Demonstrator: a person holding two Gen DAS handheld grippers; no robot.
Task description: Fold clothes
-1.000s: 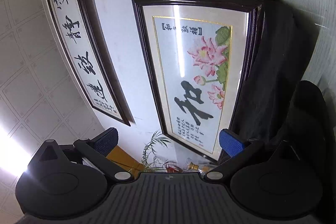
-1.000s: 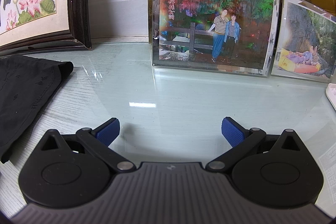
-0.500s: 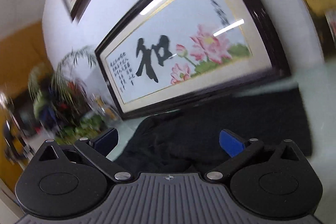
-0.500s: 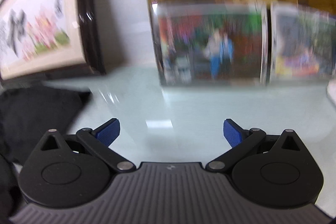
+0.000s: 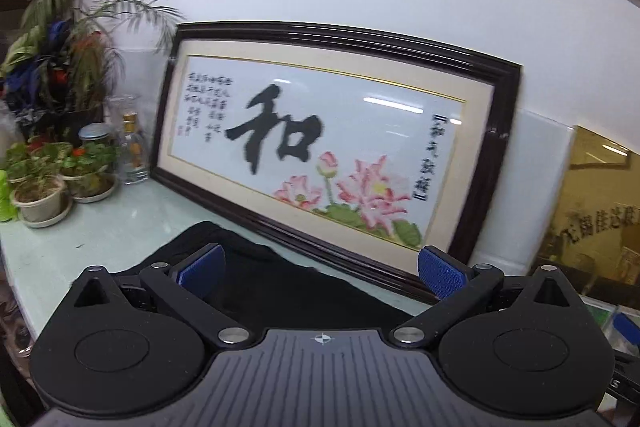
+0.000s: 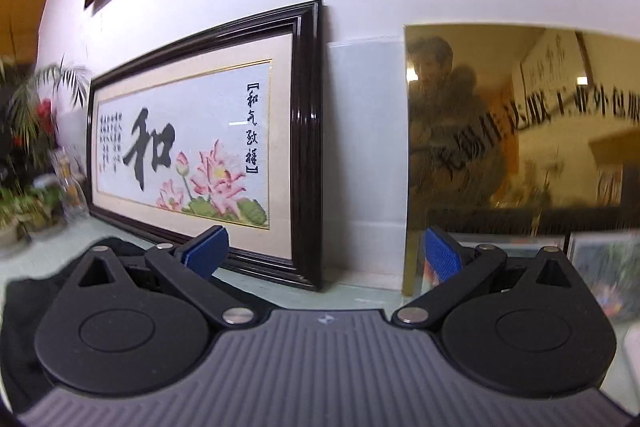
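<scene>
Holding nothing, your left claw has its blue pads spread wide, and the black garment lies on the pale green table right under and ahead of them (whether the pads touch the cloth, you cannot tell). Past the garment a dark-framed flower picture leans against the white wall, and to the claw's left stand potted plants and a glass bottle.

Your right claw is spread just as wide with nothing between its pads. The garment sits down at its left, partly behind the left finger. The same picture stands ahead and left; a gold mirrored panel stands ahead and right.
</scene>
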